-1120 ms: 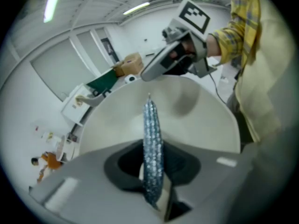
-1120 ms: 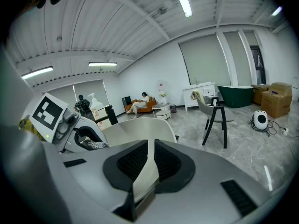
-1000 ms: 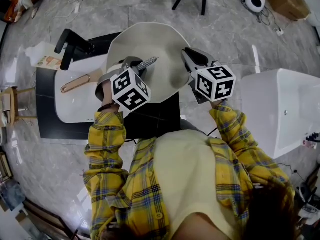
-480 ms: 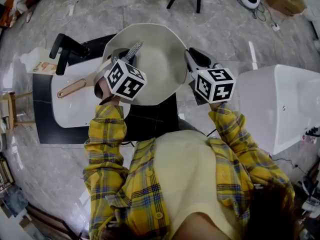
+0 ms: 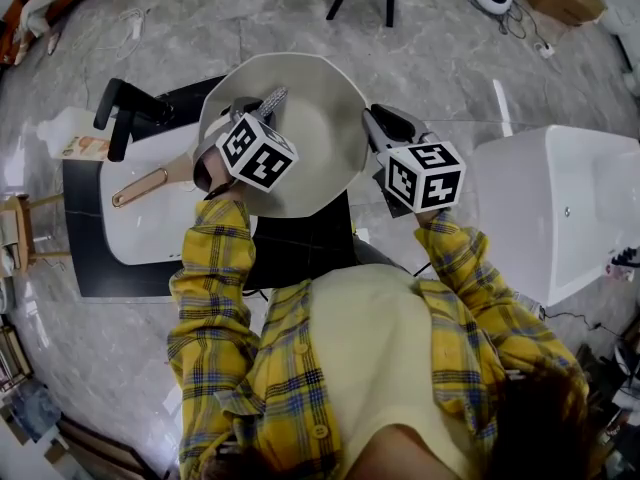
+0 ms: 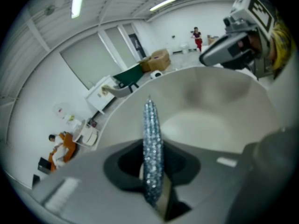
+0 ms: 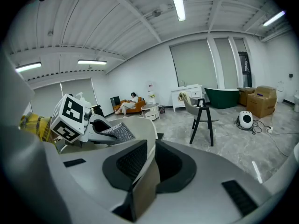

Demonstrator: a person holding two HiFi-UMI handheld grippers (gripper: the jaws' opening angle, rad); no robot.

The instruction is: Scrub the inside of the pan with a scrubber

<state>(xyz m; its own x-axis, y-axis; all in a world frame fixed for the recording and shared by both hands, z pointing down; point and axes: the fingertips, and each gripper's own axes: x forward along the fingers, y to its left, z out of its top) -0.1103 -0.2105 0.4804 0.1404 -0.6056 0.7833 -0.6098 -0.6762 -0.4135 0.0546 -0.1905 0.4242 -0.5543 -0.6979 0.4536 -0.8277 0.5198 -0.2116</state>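
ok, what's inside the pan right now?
Only the silver scrubber, pinched in the left claw; the rest of the pan that shows is bare cream. The right claw clamps its rim. The left cube hides part of the near wall.

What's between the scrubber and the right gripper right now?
Only the bare cream inside of the pan lies between scrubber and right gripper, which is shut on the pan's rim. Head view and left gripper view both show it.

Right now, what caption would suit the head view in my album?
Left claw holds a scrubber inside the pan; right claw grips the pan's rim.
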